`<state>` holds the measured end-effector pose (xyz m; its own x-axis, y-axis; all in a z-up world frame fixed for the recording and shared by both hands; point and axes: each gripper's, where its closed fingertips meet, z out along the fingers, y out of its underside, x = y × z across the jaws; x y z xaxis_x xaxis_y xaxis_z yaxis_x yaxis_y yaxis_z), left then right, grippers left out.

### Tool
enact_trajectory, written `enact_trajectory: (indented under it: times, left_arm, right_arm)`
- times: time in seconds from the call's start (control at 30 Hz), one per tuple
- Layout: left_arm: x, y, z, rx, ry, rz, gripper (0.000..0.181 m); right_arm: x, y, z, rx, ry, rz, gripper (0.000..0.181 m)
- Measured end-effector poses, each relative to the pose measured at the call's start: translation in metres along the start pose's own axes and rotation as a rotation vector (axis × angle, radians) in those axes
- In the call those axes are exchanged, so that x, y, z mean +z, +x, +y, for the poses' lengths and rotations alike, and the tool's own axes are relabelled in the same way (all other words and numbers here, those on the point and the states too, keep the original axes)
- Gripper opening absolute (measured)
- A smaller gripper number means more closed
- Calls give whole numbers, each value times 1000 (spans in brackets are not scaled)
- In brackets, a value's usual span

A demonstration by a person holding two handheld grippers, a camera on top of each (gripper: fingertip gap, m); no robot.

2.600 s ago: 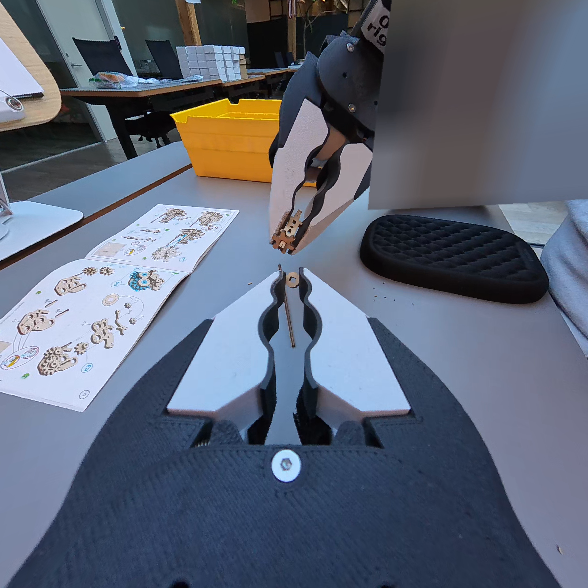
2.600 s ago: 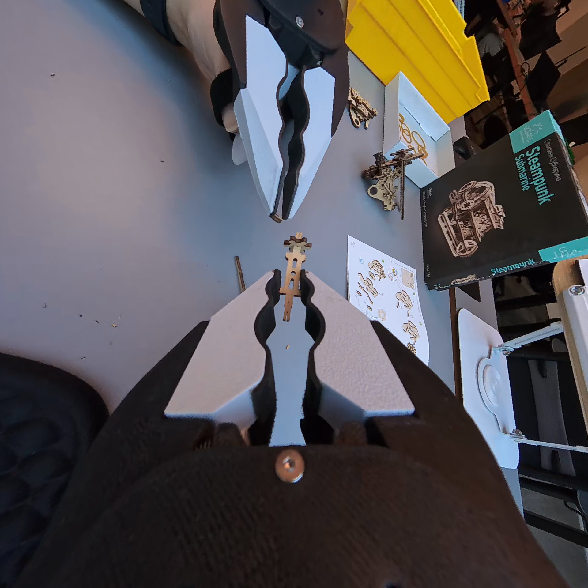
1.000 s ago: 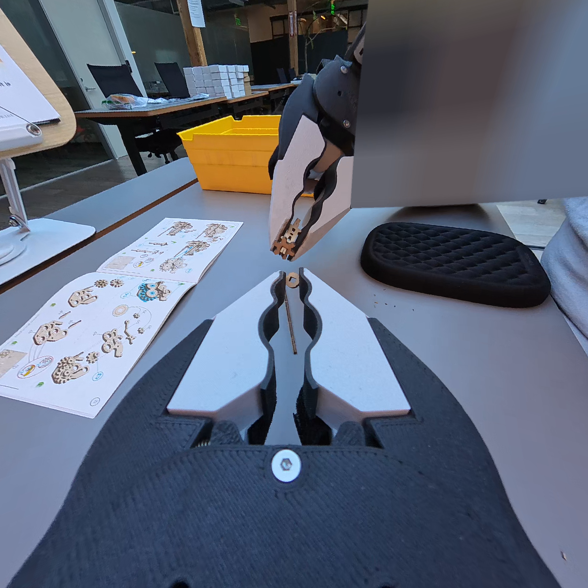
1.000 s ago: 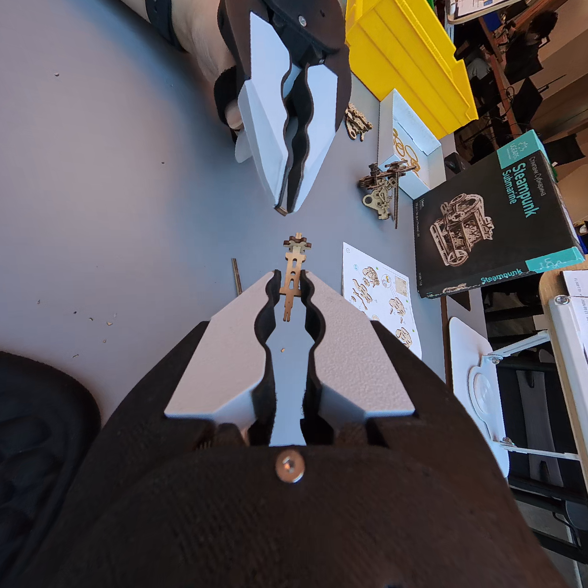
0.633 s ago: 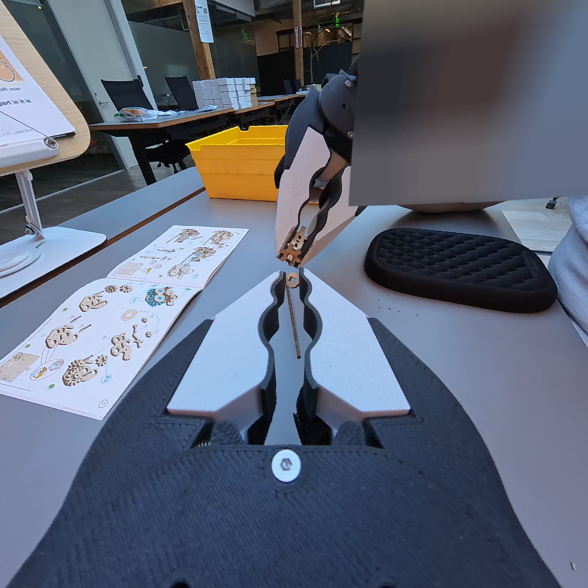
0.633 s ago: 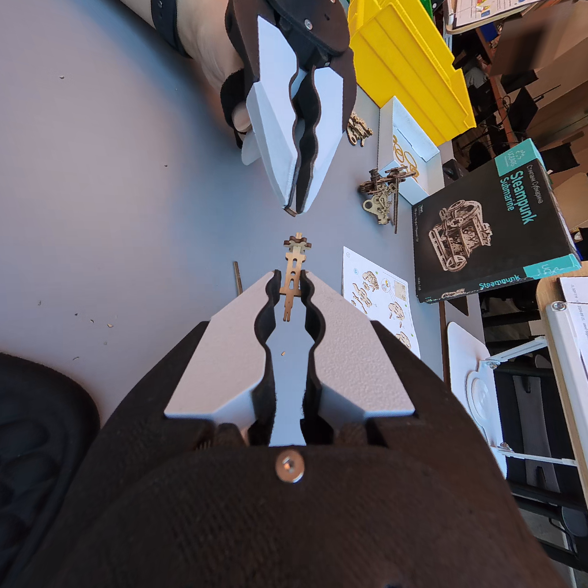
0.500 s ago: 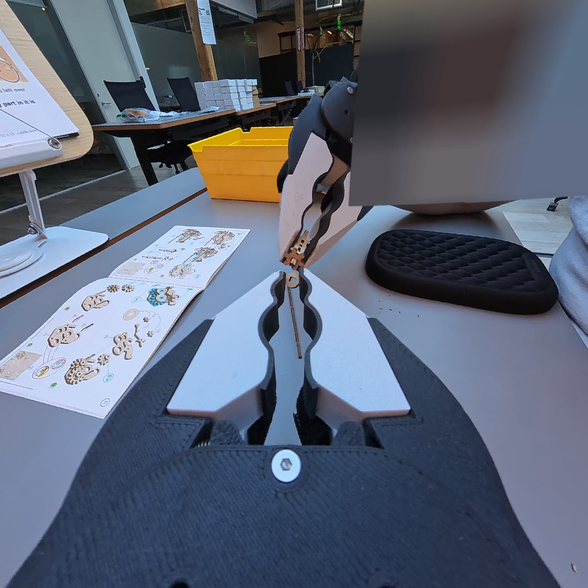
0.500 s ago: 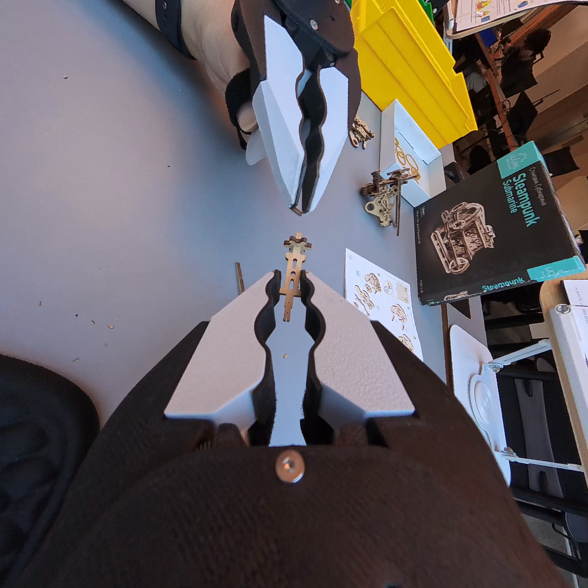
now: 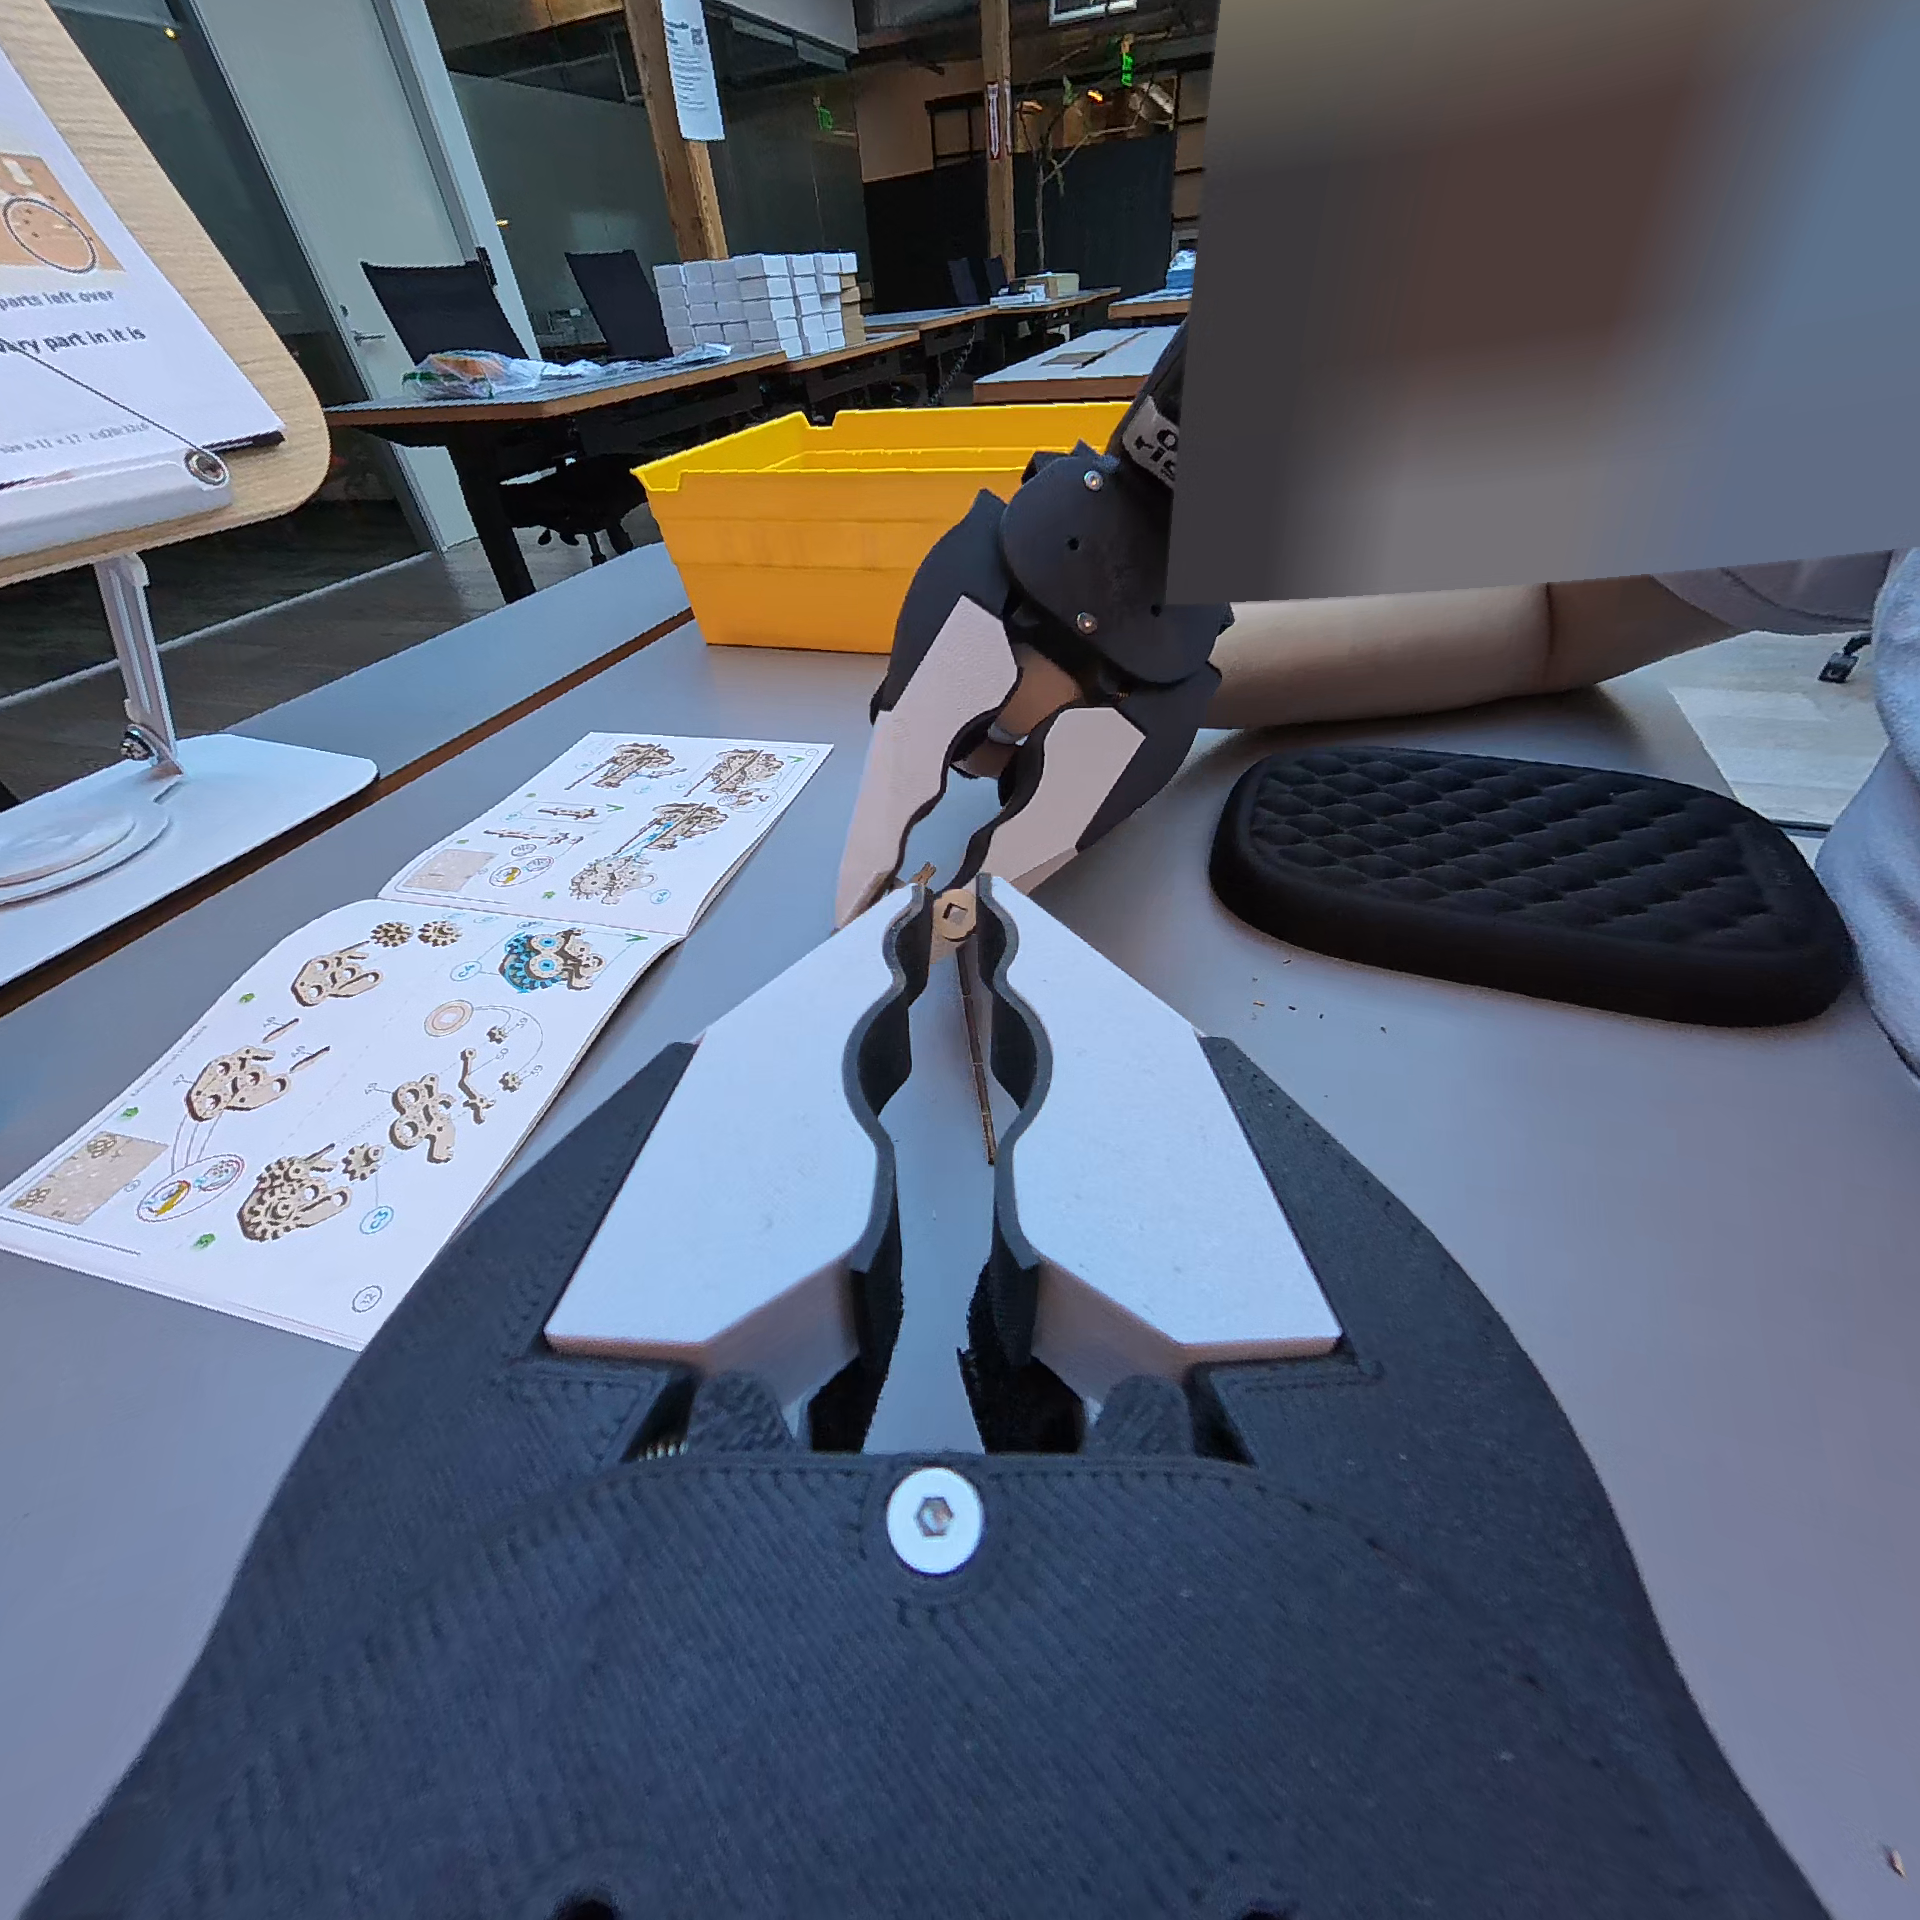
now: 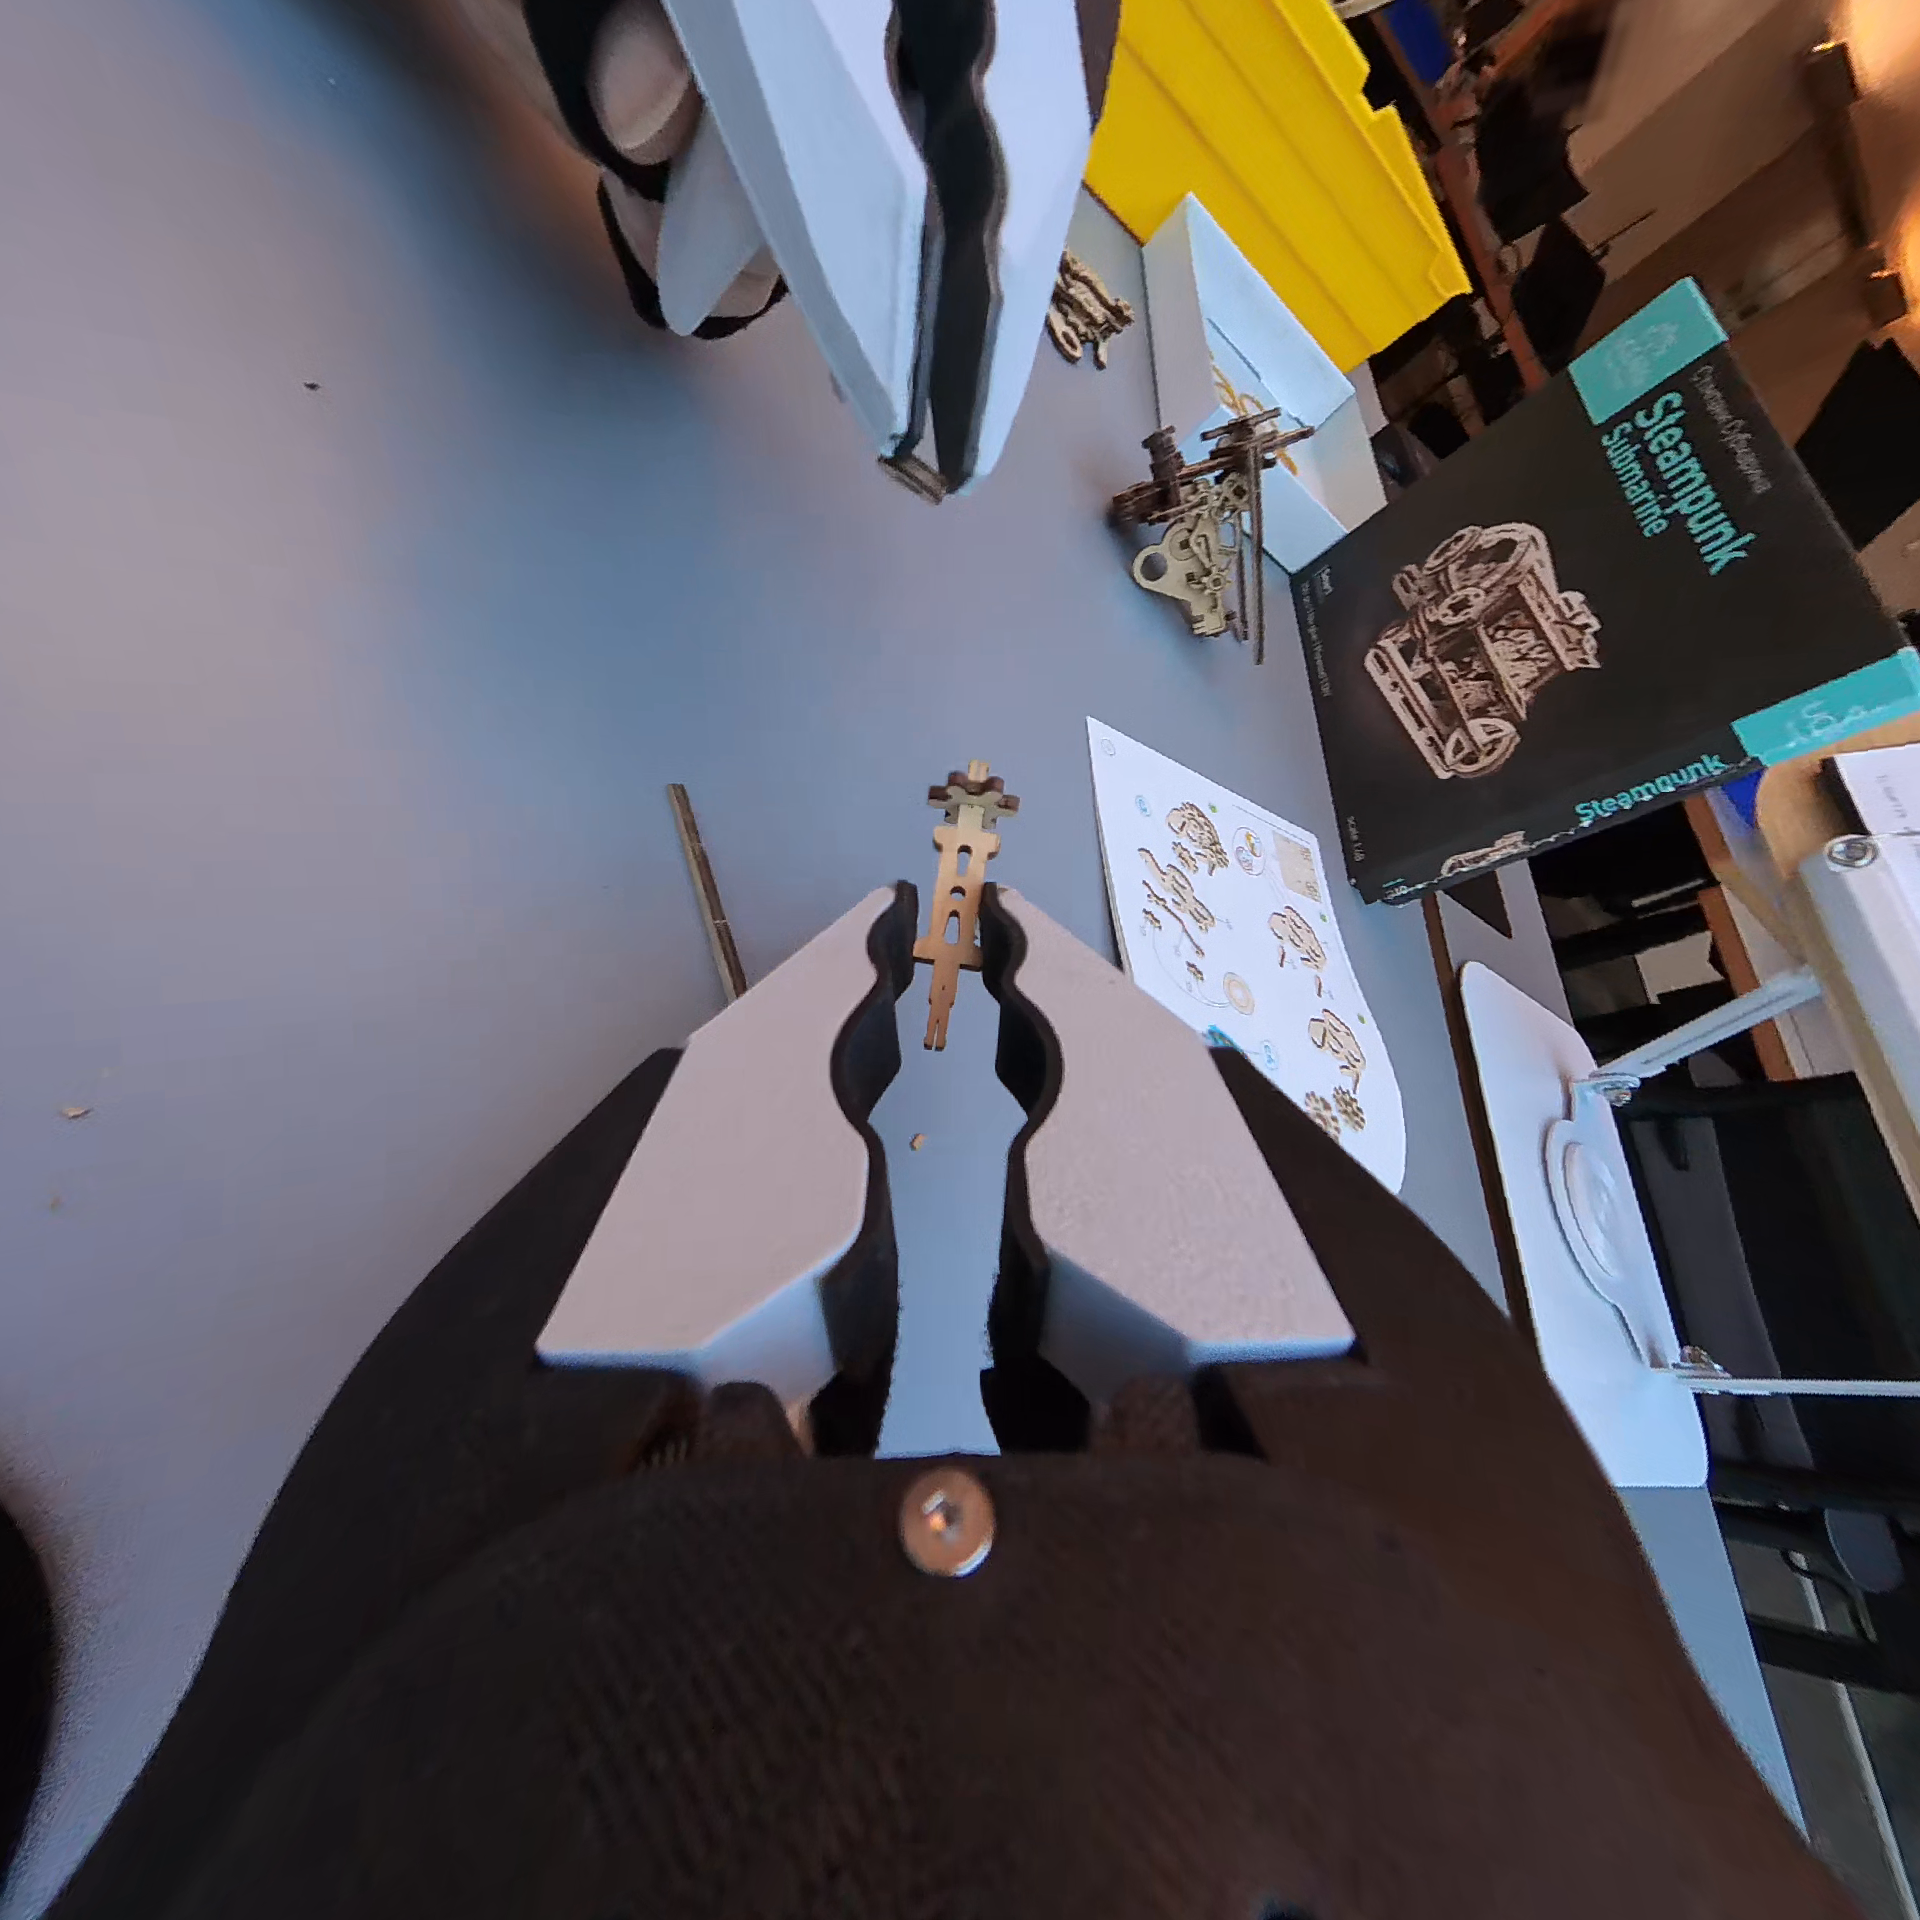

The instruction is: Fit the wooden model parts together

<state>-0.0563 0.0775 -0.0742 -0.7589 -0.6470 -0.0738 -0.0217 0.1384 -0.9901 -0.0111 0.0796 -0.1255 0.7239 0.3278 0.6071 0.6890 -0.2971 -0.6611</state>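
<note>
Right hand-held gripper (image 10: pixel 943 914) pinches a slotted wooden strip (image 10: pixel 961 894) — gear-tipped, above the table (image 10: pixel 364 675).

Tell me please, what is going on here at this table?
A person is assembling a wooden model with two handheld grippers. The left gripper is shut on a small round wooden piece with a hole. The right gripper is shut on a slotted wooden strip with a small gear at its tip. The two parts are close but not yet joined. An open instruction booklet lies on the grey table.

Grey table (image 10: pixel 312 623) carries booklet (image 9: pixel 416 997), black pad (image 9: pixel 1527 883), yellow bin (image 9: pixel 831 530).
</note>
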Motion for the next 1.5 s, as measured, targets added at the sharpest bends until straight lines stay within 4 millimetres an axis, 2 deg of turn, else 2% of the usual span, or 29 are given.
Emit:
enact_trajectory:
  times: [0.23,0.33,0.43,0.53,0.63,0.73,0.93,1.1,1.4,1.5]
  left_arm:
    - [0,-20,5,-32,-9,-93,5]
    - [0,-35,5,-38,-13,-141,5]
    - [5,-49,-8,-52,8,-171,5]
    - [14,-61,-22,27,-30,-229,6]
    - [29,-54,-47,122,-3,-179,6]
    - [38,-46,-58,198,31,-147,6]
    - [32,-28,-41,379,9,-151,6]
    - [31,-16,-42,380,23,-92,5]
    - [35,-14,-39,389,37,-105,5]
    - [34,-15,-42,384,58,-121,0]
  right_arm:
    - [1,16,3,-17,48,151,10]
    - [-1,22,-1,22,71,180,10]
    - [-5,25,-4,62,109,189,10]
    - [-9,31,-5,186,163,167,10]
    - [-14,39,-5,352,236,123,10]
    - [-24,45,-11,442,334,81,10]
    - [-26,32,-24,486,434,-75,10]
    - [-35,25,-37,440,488,-138,10]
    - [-40,27,-43,377,501,-78,10]
    - [-41,28,-44,373,503,-71,10]
